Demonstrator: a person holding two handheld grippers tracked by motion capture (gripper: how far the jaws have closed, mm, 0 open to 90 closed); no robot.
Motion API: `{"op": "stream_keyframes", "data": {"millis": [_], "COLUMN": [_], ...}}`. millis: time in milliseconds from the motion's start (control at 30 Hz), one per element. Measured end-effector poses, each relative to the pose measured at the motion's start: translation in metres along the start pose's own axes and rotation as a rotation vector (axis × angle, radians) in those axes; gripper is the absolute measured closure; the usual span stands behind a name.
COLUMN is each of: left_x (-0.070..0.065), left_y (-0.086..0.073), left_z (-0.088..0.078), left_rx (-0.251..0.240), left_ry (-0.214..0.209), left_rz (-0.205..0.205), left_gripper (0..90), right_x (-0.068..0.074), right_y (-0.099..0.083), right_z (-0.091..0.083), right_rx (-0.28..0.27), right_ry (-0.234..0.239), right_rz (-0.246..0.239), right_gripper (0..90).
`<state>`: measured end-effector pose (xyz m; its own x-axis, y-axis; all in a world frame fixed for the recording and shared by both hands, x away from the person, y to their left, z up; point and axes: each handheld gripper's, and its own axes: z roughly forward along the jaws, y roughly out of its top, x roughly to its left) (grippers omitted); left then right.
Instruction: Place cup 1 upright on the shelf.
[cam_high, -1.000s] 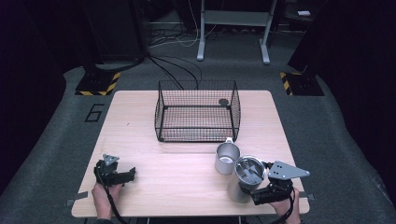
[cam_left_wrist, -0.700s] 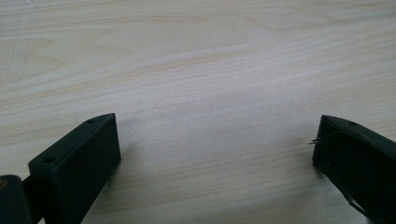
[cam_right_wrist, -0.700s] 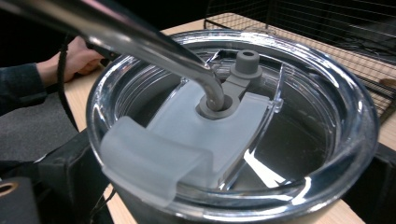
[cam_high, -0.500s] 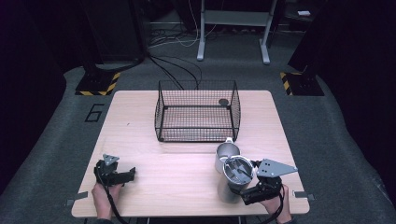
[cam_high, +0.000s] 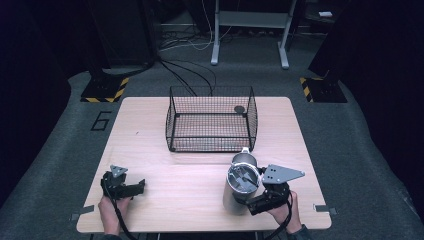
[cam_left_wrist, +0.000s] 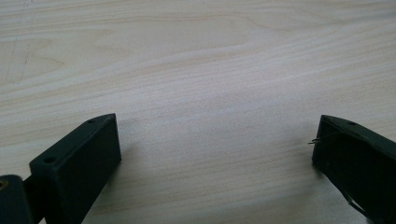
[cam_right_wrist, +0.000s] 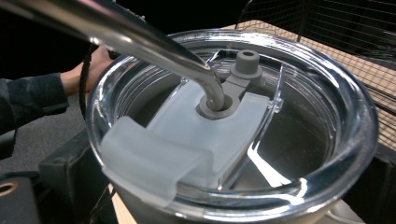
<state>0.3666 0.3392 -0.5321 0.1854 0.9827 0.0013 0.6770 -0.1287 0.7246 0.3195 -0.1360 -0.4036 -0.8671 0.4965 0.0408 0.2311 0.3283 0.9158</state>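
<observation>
A steel tumbler (cam_high: 239, 187) with a clear lid (cam_right_wrist: 243, 116) and a bent metal straw (cam_right_wrist: 140, 42) stands near the table's front right. My right gripper (cam_high: 248, 200) is shut on the tumbler, one black jaw on each side of the body below the lid. A small metal cup (cam_high: 243, 159) sits just behind the tumbler, partly hidden by it. At the front left, my left gripper (cam_high: 139, 187) lies low over bare wood. In the left gripper view, the left gripper (cam_left_wrist: 215, 154) is open, with its jaws wide apart and nothing between them.
A black wire basket (cam_high: 210, 145) stands at the middle back of the wooden table (cam_high: 190, 170), with a small dark round object (cam_high: 239, 109) in its far right corner. Dark floor, cables and stand legs lie beyond the table.
My right gripper has carried the tumbler to the left, so it now stands in front of the small metal cup. The left gripper has stayed put.
</observation>
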Motion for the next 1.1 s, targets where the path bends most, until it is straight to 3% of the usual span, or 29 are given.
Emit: {"op": "stream_keyframes", "data": {"millis": [633,1100], "left_x": [0.000,-0.002], "left_y": [0.000,0.001], "left_z": [0.000,0.000], "left_rx": [-0.006,-0.005], "left_ry": [0.005,0.014], "left_rz": [0.006,0.013], "left_gripper": [1.3,1.2], "right_x": [-0.008,-0.017], "right_y": [0.022,0.038], "right_z": [0.031,0.047], "right_rx": [0.018,0.018], "right_ry": [0.032,0.022], "right_rz": [-0.006,0.000], "right_gripper": [3.6,3.6]}}
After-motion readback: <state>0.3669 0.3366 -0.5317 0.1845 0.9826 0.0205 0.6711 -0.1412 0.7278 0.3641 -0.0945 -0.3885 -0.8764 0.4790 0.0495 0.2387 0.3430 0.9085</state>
